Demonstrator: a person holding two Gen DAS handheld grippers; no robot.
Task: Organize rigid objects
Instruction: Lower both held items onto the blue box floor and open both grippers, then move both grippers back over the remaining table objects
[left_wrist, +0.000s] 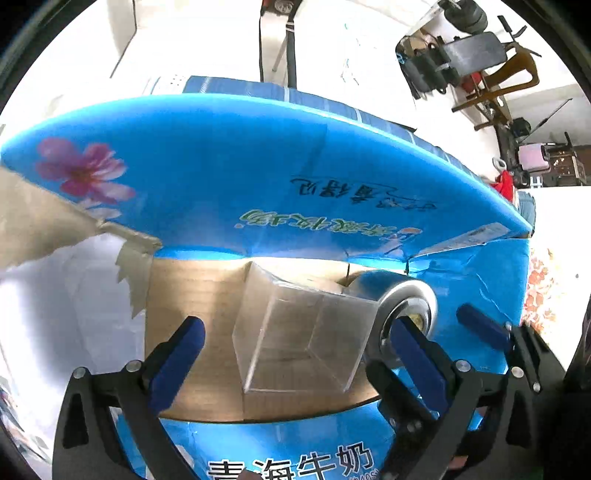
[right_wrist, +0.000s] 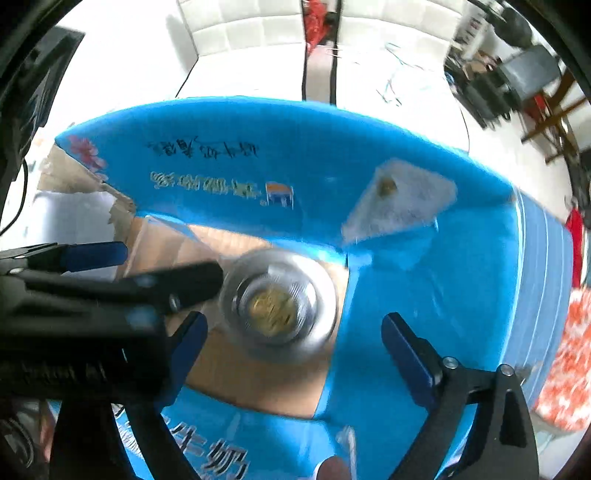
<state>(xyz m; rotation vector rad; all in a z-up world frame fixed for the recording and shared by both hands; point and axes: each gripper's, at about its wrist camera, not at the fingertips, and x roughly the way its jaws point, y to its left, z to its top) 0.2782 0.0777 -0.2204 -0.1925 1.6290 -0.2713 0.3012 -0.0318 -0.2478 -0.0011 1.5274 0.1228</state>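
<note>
Both grippers, left (left_wrist: 297, 354) and right (right_wrist: 293, 347), were held wide apart, empty; the clear box (left_wrist: 301, 343) could've been knocked against the round tin (right_wrist: 277, 299).

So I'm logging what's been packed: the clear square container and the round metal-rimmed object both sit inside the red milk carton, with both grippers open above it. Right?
Only the colour is wrong: the milk carton is blue, as the left wrist view shows. The clear square container and the round metal-rimmed object do sit inside it, with the left gripper and right gripper open above.
</note>
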